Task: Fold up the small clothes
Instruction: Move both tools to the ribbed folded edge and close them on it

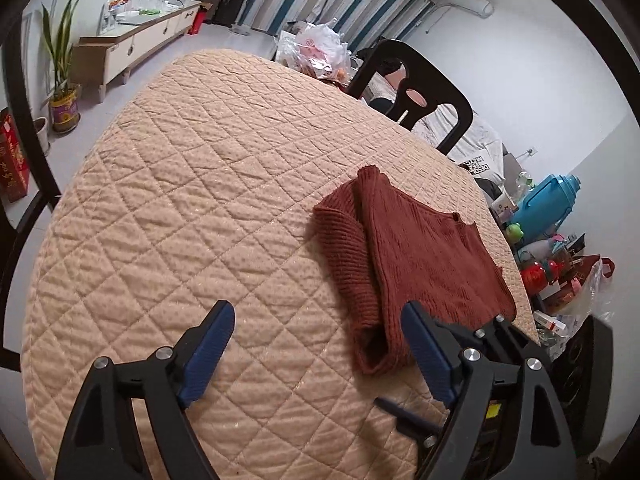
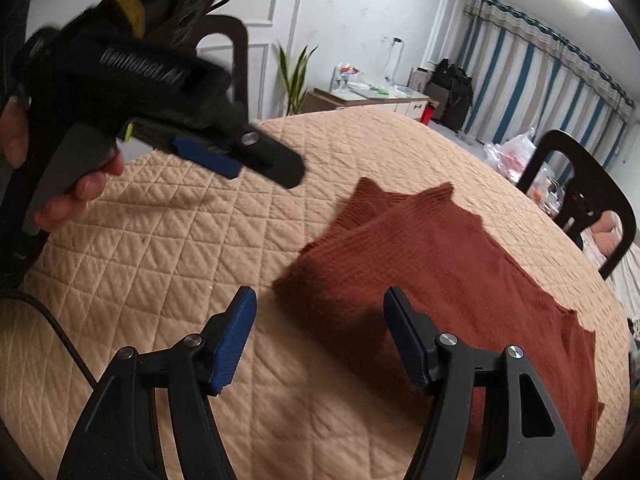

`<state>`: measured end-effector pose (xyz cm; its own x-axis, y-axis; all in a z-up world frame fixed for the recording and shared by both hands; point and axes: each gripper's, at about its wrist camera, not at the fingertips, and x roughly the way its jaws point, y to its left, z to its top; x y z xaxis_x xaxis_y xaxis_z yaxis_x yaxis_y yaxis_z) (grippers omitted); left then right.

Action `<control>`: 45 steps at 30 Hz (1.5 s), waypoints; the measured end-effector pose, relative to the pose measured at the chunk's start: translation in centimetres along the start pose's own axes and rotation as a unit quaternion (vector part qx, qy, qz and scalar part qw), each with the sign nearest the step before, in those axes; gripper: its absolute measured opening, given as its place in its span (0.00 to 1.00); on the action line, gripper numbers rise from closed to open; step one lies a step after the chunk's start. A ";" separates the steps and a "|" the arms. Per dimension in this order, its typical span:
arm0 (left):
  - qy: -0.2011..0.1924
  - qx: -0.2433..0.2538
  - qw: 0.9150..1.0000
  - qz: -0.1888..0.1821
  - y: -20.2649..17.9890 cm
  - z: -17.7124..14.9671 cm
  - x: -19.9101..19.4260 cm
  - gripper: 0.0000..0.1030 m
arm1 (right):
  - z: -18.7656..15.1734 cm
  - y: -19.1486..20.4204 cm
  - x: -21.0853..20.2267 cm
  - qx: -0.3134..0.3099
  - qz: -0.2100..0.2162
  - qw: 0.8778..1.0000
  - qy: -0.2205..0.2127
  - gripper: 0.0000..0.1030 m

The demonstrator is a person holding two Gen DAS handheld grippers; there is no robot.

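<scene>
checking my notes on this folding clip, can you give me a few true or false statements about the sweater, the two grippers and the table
1. The rust-red sweater lies partly folded on the quilted table cover. True.
2. The left gripper is clamped on the sweater. False: its jaws stand open, holding nothing.
3. The right gripper is open above the cloth's near edge. True.
4. The cover is dark green. False: it is peach.
5. A black chair stands at the table's far side. True.
</scene>
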<state>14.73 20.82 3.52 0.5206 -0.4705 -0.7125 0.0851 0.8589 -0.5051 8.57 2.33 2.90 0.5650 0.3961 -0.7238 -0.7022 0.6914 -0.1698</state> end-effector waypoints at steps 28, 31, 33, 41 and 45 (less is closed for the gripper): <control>0.073 -0.025 0.995 -0.058 -2.4 4.1 6.6 0.93 | 0.7 -0.9 1.6 0.021 -0.049 0.999 0.003 0.12; 0.078 -0.025 0.995 -0.058 -3.0 4.3 7.2 0.93 | 0.6 -1.3 1.2 0.029 -0.048 0.998 -0.009 0.12; 0.084 -0.036 0.994 -0.055 -3.2 4.6 7.6 0.93 | 0.6 -1.5 1.0 0.034 -0.044 0.998 -0.014 0.12; 0.100 -0.015 0.995 0.004 -4.3 5.3 8.5 0.63 | 0.3 -2.3 0.8 0.048 -0.033 0.998 -0.023 0.12; 0.102 -0.014 0.995 0.010 -4.4 5.3 8.6 0.58 | 0.2 -2.6 0.8 0.053 -0.029 0.998 -0.025 0.12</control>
<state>23.36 14.08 2.19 0.3378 -0.4866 -0.8057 0.0509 0.8642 -0.5006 10.95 1.02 2.87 0.6267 0.3812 -0.6797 -0.6194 0.7730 -0.1375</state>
